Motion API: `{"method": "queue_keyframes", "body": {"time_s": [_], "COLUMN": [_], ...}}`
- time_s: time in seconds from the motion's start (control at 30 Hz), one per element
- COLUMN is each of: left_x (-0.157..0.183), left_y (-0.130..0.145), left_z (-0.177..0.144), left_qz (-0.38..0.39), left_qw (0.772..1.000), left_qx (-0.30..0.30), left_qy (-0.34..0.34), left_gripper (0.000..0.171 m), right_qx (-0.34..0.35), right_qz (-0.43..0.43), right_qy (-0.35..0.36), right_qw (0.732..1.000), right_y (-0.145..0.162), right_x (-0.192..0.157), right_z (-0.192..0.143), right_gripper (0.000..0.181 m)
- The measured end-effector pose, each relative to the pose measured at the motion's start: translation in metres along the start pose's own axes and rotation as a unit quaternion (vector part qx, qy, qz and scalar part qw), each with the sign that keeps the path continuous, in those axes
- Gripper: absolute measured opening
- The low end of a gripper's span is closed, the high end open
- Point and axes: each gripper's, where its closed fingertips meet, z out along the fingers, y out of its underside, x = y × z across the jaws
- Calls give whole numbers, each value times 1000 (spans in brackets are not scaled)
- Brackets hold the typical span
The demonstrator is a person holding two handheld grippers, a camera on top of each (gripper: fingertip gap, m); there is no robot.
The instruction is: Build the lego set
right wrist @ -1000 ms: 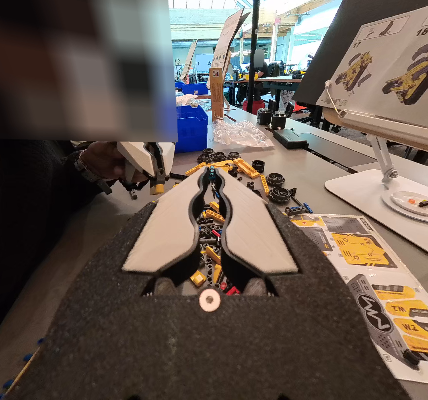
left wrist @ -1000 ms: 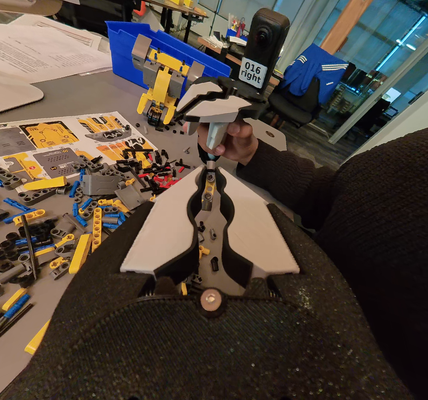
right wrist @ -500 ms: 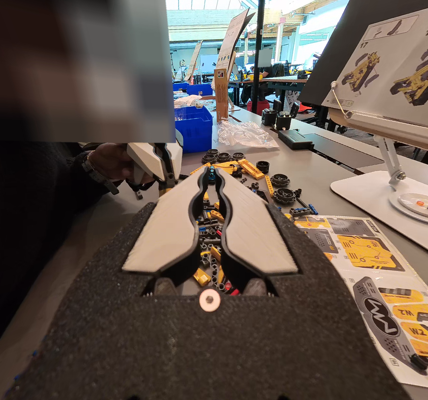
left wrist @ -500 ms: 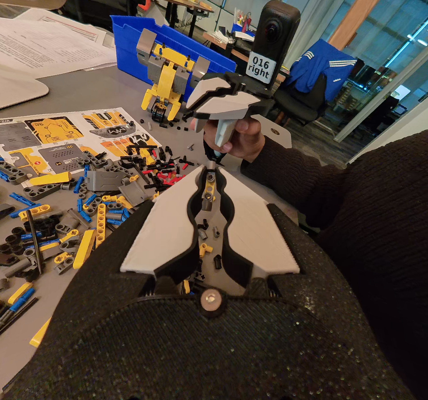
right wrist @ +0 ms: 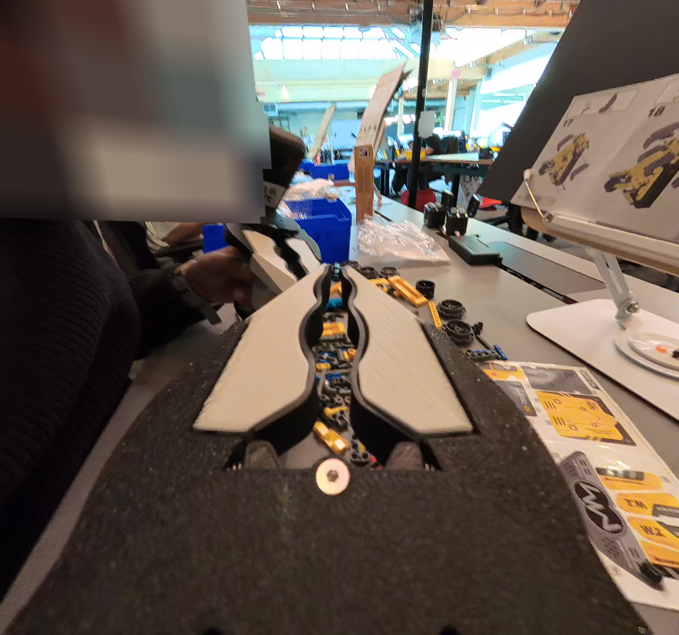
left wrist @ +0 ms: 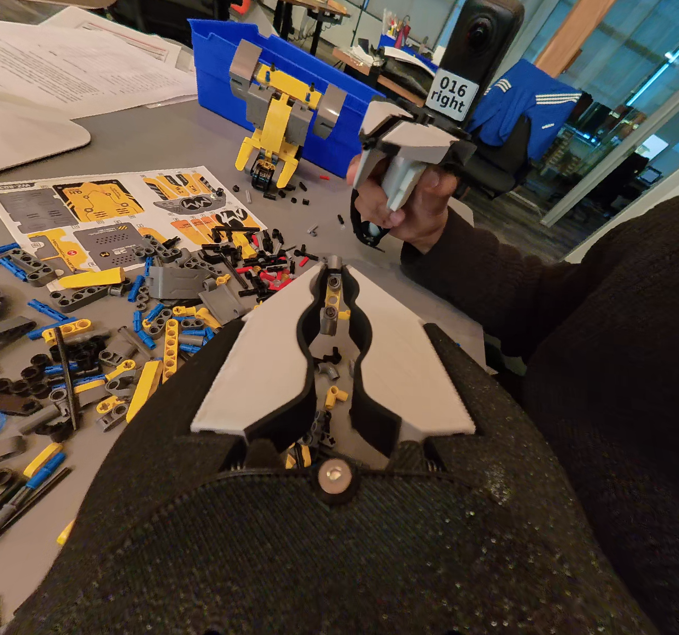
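Grey table (left wrist: 154, 139); left hand-held gripper (left wrist: 333, 262) pinches yellow-grey beam (left wrist: 331, 299) at fingertips.

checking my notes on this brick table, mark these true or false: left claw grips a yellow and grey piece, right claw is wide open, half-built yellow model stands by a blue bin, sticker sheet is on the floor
1. The left claw grips a yellow and grey piece. True.
2. The right claw is wide open. False: it is shut on a small teal pin.
3. A half-built yellow model stands by a blue bin. True.
4. The sticker sheet is on the floor. False: it lies on the grey table.
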Motion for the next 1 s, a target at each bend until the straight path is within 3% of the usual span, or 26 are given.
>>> {"method": "queue_keyframes", "body": {"time_s": [0.47,1.0], "left_x": [-13,-13], "left_y": [1,-1], "left_z": [0,0], "left_qz": [9,17], "left_qw": [999,999], "left_qx": [3,8], "left_qy": [-30,-37], "left_gripper": [4,4], "right_qx": [67,35], "right_qz": [10,46], "right_qy": [-57,-74], "right_qw": [996,996], "right_y": [-30,-11], "right_x": [-43,-51], "right_z": [-1,14], "right_gripper": [3,4]}}
